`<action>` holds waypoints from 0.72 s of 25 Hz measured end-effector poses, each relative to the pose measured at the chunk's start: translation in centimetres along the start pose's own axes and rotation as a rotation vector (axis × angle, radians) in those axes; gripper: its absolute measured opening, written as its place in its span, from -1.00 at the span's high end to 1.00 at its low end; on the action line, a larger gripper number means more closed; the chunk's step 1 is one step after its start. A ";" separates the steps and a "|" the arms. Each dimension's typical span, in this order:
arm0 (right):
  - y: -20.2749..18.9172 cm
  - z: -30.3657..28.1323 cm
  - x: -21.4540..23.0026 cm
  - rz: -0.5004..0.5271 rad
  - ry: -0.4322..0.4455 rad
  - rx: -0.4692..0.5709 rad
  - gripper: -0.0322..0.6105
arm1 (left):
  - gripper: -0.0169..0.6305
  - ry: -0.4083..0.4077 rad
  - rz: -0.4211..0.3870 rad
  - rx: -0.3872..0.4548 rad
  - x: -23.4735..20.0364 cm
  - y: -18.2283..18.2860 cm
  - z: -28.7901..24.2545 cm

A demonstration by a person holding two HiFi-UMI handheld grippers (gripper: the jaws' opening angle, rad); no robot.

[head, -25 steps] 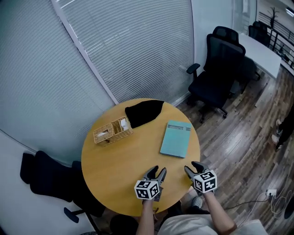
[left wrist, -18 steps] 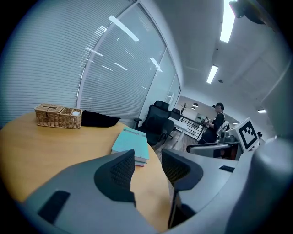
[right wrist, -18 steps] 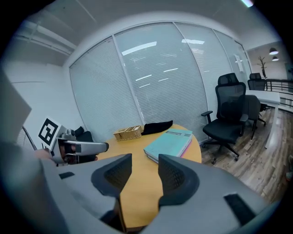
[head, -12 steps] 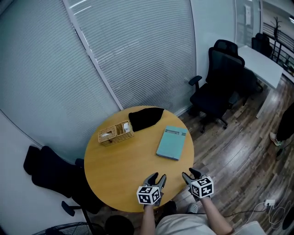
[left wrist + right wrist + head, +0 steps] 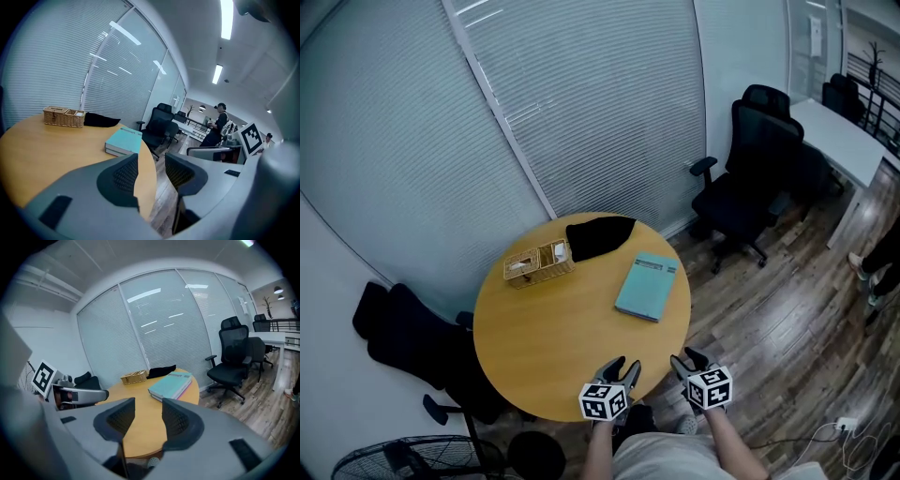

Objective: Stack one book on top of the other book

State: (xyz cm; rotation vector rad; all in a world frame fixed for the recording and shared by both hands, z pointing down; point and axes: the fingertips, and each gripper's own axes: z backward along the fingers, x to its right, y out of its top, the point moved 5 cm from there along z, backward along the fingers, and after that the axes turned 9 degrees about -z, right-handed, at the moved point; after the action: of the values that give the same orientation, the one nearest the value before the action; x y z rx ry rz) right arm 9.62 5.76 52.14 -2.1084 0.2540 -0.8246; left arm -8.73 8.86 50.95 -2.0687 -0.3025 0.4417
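Left gripper (image 5: 622, 366) and right gripper (image 5: 685, 360): jaws spread, empty, drawn back off the table (image 5: 553, 323) past its near edge; stacked books (image 5: 647, 286) unmoved.

A wicker basket (image 5: 538, 262) and black cloth (image 5: 598, 236) sit at the round desk's (image 5: 553, 342) upper edge; a black office chair (image 5: 750, 178) stands upper right.

Teal book (image 5: 647, 287), tan table (image 5: 562, 347), black cloth (image 5: 598, 236), woven tan basket (image 5: 538, 262).

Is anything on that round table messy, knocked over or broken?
Nothing stands out. The books lie flat in one stack near the edge of the table, the basket stands upright, and a black cloth lies beside it.
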 end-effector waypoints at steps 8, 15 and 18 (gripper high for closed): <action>-0.7 1.0 1.5 -0.001 0.006 -0.019 0.32 | 0.33 0.003 0.024 0.016 1.7 -0.9 -0.5; -1.0 1.8 2.1 0.005 0.012 -0.027 0.32 | 0.34 0.007 0.016 0.010 2.9 -1.2 -1.0; -0.8 1.7 2.1 0.010 0.017 -0.028 0.36 | 0.36 0.012 0.007 0.009 2.9 -1.0 -1.1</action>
State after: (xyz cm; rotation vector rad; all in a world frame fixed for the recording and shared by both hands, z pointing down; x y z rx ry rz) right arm 12.22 6.45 53.02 -2.1253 0.2864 -0.8377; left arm -5.67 9.64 51.73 -2.0635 -0.2856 0.4343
